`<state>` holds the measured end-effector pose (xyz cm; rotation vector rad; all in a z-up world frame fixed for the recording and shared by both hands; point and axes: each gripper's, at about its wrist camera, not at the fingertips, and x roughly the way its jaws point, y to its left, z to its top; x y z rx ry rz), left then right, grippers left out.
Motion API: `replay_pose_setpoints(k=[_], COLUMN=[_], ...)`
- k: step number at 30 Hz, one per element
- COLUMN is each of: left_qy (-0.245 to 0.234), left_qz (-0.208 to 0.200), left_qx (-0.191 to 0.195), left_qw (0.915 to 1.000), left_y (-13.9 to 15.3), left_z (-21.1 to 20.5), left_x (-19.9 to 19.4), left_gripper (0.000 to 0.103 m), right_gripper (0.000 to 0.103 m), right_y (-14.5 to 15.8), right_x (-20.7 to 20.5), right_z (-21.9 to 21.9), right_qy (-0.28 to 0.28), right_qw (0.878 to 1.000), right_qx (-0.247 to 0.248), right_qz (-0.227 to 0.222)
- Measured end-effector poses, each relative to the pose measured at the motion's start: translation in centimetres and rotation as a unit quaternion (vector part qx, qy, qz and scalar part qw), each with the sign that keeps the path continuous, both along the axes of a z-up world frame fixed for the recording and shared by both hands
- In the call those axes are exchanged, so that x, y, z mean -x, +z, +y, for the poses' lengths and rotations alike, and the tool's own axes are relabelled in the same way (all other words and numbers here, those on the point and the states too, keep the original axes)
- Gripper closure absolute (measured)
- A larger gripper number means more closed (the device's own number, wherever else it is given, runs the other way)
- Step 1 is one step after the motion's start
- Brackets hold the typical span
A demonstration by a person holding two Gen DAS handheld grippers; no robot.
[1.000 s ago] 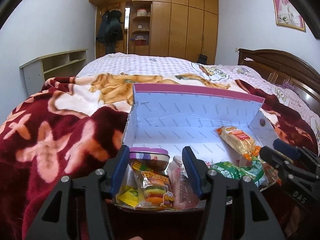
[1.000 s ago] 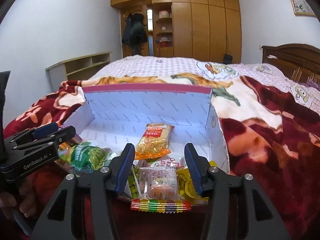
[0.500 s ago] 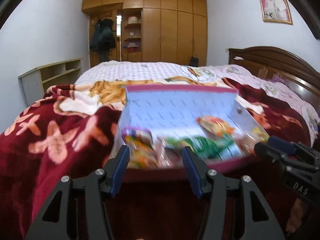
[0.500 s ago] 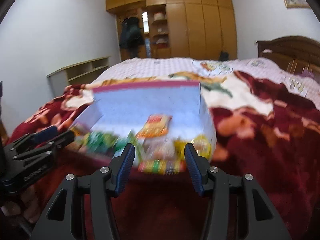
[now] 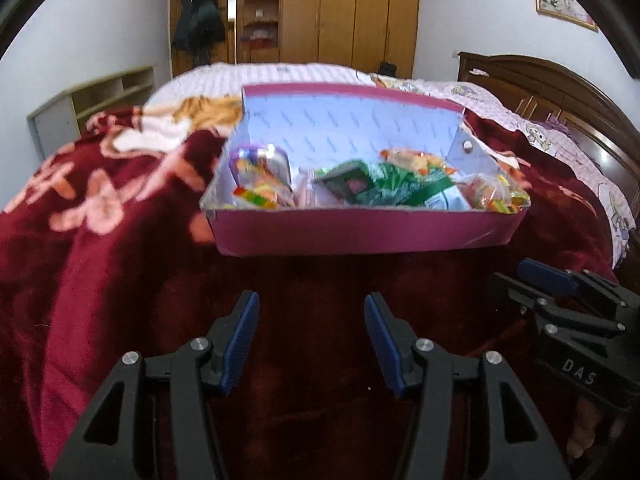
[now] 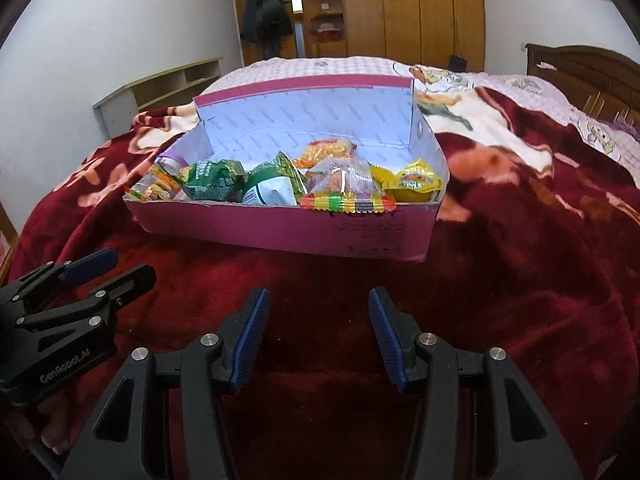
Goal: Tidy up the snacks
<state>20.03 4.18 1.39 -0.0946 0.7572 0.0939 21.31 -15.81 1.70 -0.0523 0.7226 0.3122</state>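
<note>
Snacks fill a pink cardboard box [image 5: 360, 236] that sits on a dark red flowered blanket [image 5: 100, 264] spread over a bed. Seen from the left wrist, the box lies at twelve o'clock from the left gripper [image 5: 311, 312], well apart from it, with bare blanket between. That gripper's blue-padded jaws stand apart with nothing between them. Inside the box, a round purple-lidded tub [image 5: 260, 160] sits at the nine o'clock end, green packets [image 5: 384, 184] crowd the middle, an orange packet [image 5: 416, 160] lies behind them, and a clear bag of bright sweets [image 5: 488, 196] rests at the three o'clock end. This view is somewhat blurred, so labels cannot be read. The right gripper [image 5: 532, 276] enters at four o'clock, low over the blanket. A wooden wardrobe [image 5: 352, 12] fills the far wall at twelve o'clock.

From the right wrist, the box [image 6: 280, 232] again sits at twelve o'clock, well apart from the right gripper [image 6: 316, 308], whose jaws are spread and empty above the blanket [image 6: 520, 280]. A striped, rainbow-edged wrapper [image 6: 348, 202] hangs over the near wall of the box, a yellow packet [image 6: 412, 182] lies at the one o'clock corner, and green bags [image 6: 216, 180] sit toward eleven o'clock. The left gripper [image 6: 116, 268] shows at nine o'clock, jaws slightly parted, holding nothing.
</note>
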Motion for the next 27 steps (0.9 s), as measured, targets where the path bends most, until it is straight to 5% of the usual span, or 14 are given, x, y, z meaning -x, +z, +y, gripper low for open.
replay_pose_setpoints(k=[10,27], left_qy=[0.001,-0.01], left_qz=[0.037,0.049], left_qx=[0.001,0.039], left_qw=[0.9993,0.998], left_y=[-0.8,-1.1], left_z=[0.3,1.1], left_x=[-1.1,-1.5], left_gripper=[0.044,0.037], right_gripper=[0.05,0.049], right_y=[-1.2,-1.3], right_x=[-0.6,-1.3], right_z=[1.2,0.6], right_qy=[-0.003,0.002], right_qw=[0.998,0.998], right_qx=[0.052,0.027], right_qz=[0.038,0.058])
